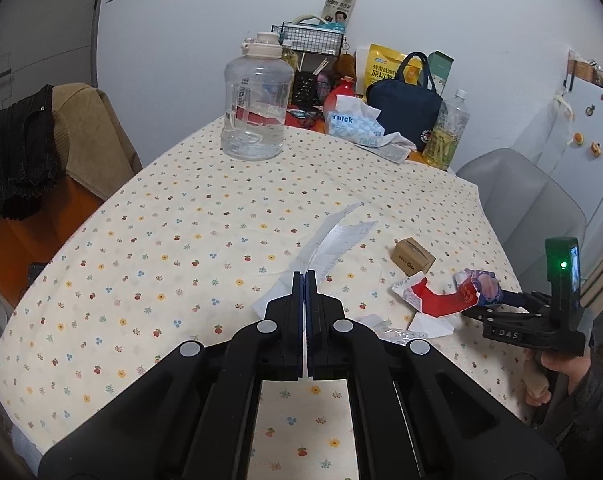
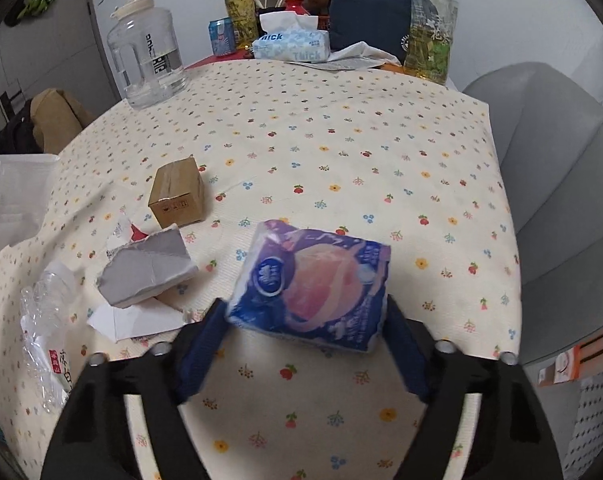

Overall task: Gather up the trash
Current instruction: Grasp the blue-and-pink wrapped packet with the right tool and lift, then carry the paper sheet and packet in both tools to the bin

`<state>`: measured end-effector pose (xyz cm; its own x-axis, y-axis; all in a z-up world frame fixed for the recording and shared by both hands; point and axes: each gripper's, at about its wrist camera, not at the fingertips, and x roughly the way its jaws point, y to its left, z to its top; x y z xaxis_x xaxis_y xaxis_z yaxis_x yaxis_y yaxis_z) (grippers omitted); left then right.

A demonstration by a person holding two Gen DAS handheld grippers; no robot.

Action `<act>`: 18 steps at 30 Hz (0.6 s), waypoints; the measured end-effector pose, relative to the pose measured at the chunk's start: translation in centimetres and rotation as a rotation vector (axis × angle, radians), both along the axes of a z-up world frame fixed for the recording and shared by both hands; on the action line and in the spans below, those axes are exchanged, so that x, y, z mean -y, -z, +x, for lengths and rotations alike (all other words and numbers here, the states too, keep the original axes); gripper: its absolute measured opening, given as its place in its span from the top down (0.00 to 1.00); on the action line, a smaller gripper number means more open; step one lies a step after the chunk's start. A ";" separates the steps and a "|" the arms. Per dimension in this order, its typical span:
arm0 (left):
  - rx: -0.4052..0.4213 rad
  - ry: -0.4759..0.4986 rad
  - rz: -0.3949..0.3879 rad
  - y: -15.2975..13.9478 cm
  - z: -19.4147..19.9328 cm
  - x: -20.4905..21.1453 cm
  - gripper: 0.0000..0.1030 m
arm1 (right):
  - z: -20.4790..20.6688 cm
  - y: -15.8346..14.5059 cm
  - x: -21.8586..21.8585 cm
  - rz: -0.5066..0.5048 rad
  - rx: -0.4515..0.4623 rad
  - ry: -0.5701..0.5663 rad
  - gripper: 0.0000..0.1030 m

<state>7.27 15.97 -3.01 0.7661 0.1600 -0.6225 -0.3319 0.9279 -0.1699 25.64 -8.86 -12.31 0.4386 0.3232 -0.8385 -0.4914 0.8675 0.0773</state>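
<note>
Two claws | R claw (image 2: 303,316) round crinkly purple pack (image 2: 309,284), contact unclear

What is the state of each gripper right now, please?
Left gripper: closed, pinching white plastic sheet.
Right gripper: open around blue tissue packet, not yet gripping.
</note>
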 end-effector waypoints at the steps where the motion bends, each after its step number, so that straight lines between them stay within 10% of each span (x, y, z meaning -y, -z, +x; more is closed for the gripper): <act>1: -0.005 -0.003 -0.009 0.3 0.1 -0.1 0.98 | -0.1 -0.2 0.2 0.012 -0.007 -0.003 0.40; 18: 0.084 0.090 -0.009 -3.1 -0.3 3.8 0.98 | -5.7 -4.4 4.4 0.117 0.029 -0.008 0.68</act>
<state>6.99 12.13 0.13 0.8268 0.0832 -0.5562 -0.2317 0.9515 -0.2022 19.92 -13.22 -7.86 0.4595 0.4216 -0.7817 -0.5014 0.8496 0.1635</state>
